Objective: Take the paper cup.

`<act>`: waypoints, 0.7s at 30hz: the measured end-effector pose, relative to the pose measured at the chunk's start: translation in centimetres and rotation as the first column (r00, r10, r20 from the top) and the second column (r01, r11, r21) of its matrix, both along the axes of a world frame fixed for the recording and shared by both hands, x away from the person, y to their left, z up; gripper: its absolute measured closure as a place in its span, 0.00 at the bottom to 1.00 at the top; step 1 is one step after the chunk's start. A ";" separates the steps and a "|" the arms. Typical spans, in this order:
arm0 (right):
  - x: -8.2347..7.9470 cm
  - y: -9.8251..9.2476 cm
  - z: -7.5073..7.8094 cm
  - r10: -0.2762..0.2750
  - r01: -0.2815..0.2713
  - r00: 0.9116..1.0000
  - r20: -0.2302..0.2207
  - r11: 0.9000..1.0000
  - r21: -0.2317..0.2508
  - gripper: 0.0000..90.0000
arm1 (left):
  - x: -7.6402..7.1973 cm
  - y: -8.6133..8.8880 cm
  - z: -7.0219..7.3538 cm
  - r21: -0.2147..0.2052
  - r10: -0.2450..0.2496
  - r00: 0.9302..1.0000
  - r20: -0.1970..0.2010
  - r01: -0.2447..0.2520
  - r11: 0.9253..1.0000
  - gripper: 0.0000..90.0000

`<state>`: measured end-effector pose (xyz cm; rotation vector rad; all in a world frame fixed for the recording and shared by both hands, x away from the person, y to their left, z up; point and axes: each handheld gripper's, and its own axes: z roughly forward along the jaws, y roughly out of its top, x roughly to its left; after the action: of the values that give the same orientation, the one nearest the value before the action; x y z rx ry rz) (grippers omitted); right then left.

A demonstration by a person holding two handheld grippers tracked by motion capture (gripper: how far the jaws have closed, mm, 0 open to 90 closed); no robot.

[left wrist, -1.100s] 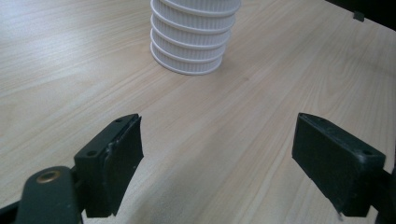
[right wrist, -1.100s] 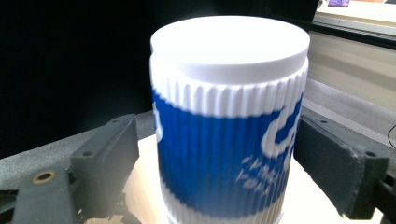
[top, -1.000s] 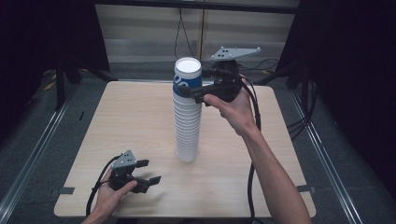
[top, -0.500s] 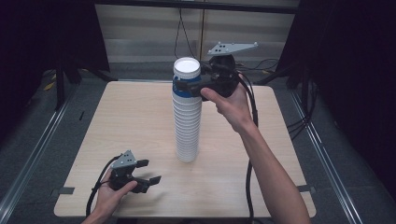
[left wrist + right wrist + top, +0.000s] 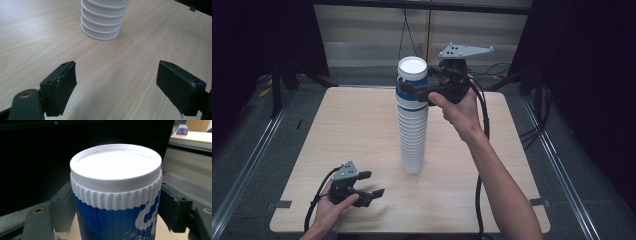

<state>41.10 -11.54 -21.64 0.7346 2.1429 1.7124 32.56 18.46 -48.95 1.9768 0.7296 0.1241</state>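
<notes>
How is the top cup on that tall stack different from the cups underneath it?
The top cup has a blue printed wall; the lower cups are plain ribbed white. The right gripper, whose jaws have just been closing, clamps the top cup on both sides, while nothing touches the lower cups. The top cup shows its whole wall, the lower cups just nested bands. All stand upside down, bases up, in one column.

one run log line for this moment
right gripper: just closed on top cup of stack | left gripper: open, near table
</notes>
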 end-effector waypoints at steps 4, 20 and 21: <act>0.0 -0.1 0.1 -0.007 0.007 1.000 0.007 1.000 0.021 0.28 | 0.0 0.0 0.0 0.000 0.000 1.000 -0.004 0.000 1.000 0.18; -0.2 -0.2 1.0 -0.010 0.008 0.999 0.035 0.998 0.069 0.28 | 0.0 -0.1 -0.1 0.003 -0.003 1.000 -0.007 0.003 1.000 0.18; -0.2 -0.2 1.1 -0.007 0.004 0.999 0.037 0.997 0.075 0.28 | 0.0 -0.1 -0.1 0.003 -0.003 1.000 -0.007 0.003 1.000 0.18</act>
<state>40.89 -11.79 -20.58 0.7215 2.0595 1.7980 32.60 18.35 -49.04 1.9820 0.7311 0.1170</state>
